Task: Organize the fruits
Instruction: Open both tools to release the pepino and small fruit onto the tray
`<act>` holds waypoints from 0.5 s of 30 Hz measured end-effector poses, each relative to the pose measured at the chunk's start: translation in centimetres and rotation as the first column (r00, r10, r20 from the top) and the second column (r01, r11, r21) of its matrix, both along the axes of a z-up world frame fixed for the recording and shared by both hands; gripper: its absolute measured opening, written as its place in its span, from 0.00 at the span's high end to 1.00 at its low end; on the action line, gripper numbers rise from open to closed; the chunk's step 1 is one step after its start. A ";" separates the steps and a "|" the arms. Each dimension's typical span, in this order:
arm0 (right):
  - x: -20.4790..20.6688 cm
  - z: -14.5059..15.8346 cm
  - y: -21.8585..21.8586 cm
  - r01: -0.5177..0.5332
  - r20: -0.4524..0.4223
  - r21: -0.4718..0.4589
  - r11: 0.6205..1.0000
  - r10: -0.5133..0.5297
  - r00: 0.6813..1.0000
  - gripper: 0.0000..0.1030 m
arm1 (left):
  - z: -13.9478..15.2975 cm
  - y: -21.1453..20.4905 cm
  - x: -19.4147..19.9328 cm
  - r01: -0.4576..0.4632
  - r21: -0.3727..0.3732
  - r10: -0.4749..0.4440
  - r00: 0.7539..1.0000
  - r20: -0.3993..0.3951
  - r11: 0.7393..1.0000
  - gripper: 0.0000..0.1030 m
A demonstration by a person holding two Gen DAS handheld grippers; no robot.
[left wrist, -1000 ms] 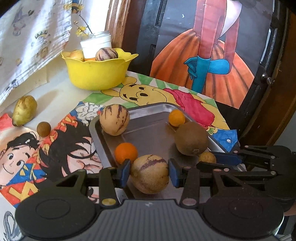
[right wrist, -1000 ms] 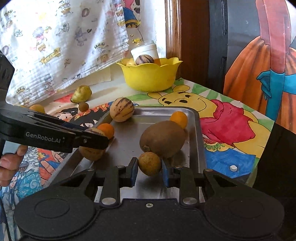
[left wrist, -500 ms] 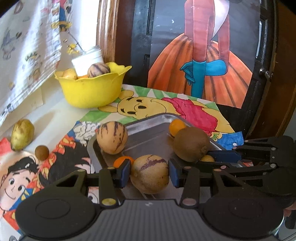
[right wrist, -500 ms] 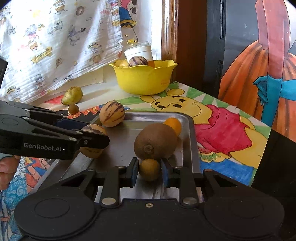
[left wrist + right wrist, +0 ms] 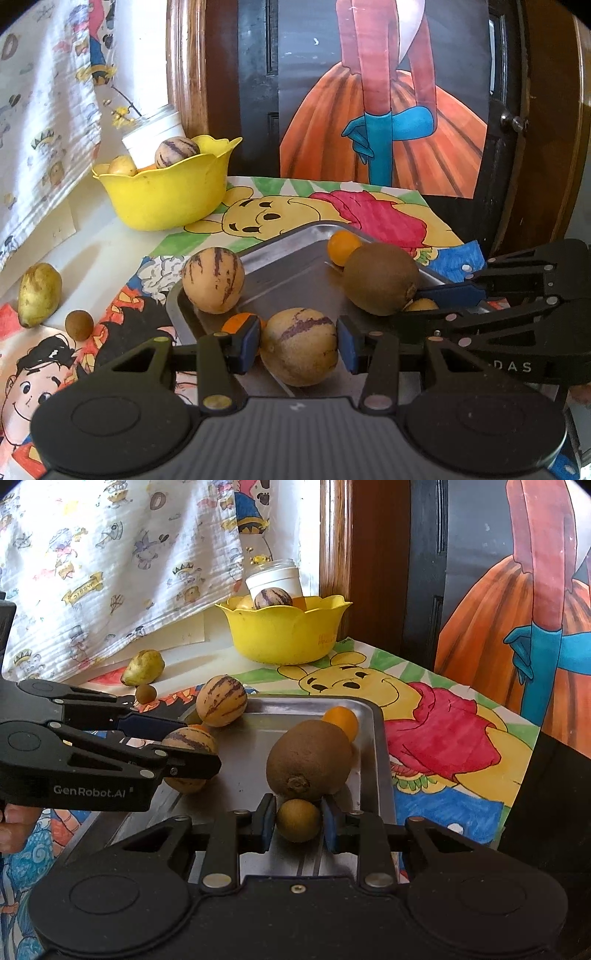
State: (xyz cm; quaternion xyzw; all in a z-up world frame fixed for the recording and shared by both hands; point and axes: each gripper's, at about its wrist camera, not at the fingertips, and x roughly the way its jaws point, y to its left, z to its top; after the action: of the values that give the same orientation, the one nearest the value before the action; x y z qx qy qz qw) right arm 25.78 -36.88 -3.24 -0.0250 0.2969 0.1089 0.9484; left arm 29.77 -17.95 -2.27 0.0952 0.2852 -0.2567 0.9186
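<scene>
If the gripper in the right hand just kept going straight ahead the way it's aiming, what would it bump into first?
Most likely the big brown fruit. The right gripper is shut on a small round yellowish fruit, and the brown one sits directly beyond it on the metal tray, seemingly touching it.

Left hand-held gripper [image 5: 299, 345] tilts down a bit, blue pads [image 5: 248, 341] pressed on both sides of a striped fruit [image 5: 300, 346], so it's clamped on that. Right hand-held gripper [image 5: 298, 819] has the same downward tilt, w/ its pads [image 5: 266, 821] closed tight on a small brown fruit [image 5: 298, 820]. The two point across each other, tips near but apart. Bit of a hand [image 5: 13, 827] shows behind the left one.
</scene>
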 end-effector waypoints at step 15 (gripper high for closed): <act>-2.4 0.5 -0.9 0.010 0.016 0.079 0.997 -0.011 1.000 0.50 | 0.9 0.8 -0.6 -0.043 -0.023 0.043 0.999 -0.013 0.999 0.35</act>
State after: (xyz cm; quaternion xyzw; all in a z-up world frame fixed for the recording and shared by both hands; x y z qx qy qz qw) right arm 23.38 -37.82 -2.79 0.0133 0.2848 0.1152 0.9515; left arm 29.13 -17.13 -1.38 0.0766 0.2901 -0.2409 0.9230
